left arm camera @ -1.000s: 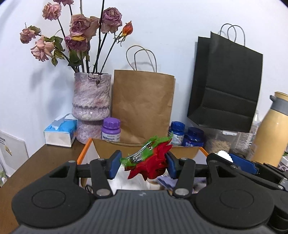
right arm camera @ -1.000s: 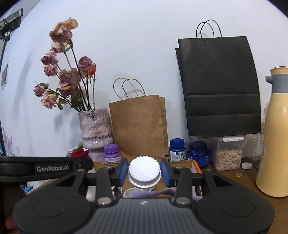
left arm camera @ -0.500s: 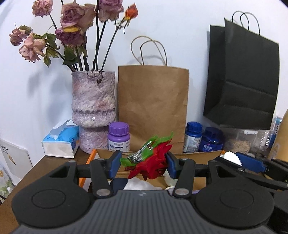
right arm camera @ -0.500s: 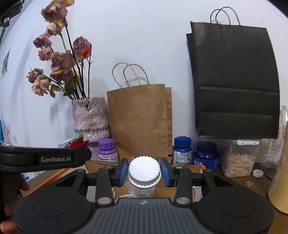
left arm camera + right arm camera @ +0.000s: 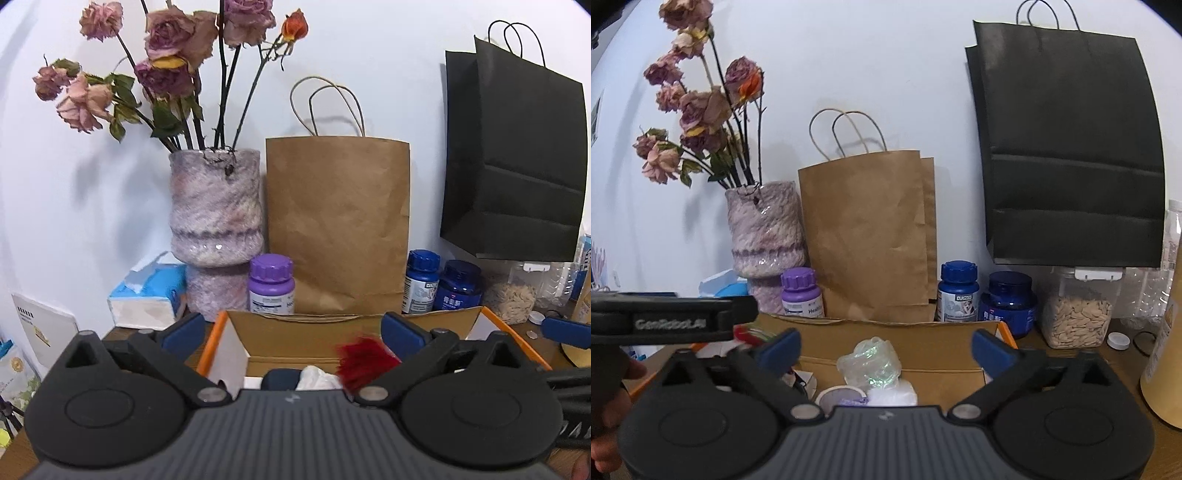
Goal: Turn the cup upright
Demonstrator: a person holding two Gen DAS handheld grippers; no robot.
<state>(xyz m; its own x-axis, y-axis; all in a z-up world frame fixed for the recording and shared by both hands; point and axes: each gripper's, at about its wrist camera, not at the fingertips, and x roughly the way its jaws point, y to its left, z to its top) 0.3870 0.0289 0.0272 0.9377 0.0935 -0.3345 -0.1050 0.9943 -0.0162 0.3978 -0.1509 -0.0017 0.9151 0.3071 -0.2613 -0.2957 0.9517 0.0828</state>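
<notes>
My two grippers, left and right, are opening, empty, over one box; three bottles and two bags line the table's back edge.

Ahead of me a plain white wall fills the far side, evenly lit, soft shadows on it; below, my brown wooden tabletop runs to it.

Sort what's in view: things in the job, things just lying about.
In the job: left gripper and right gripper, jaws opening, nothing gripped; red fabric piece; clear plastic thing; cardboard box. No cup clearly seen.
Lying about: vase, brown bag, black bag, purple bottle, tissue box.
</notes>
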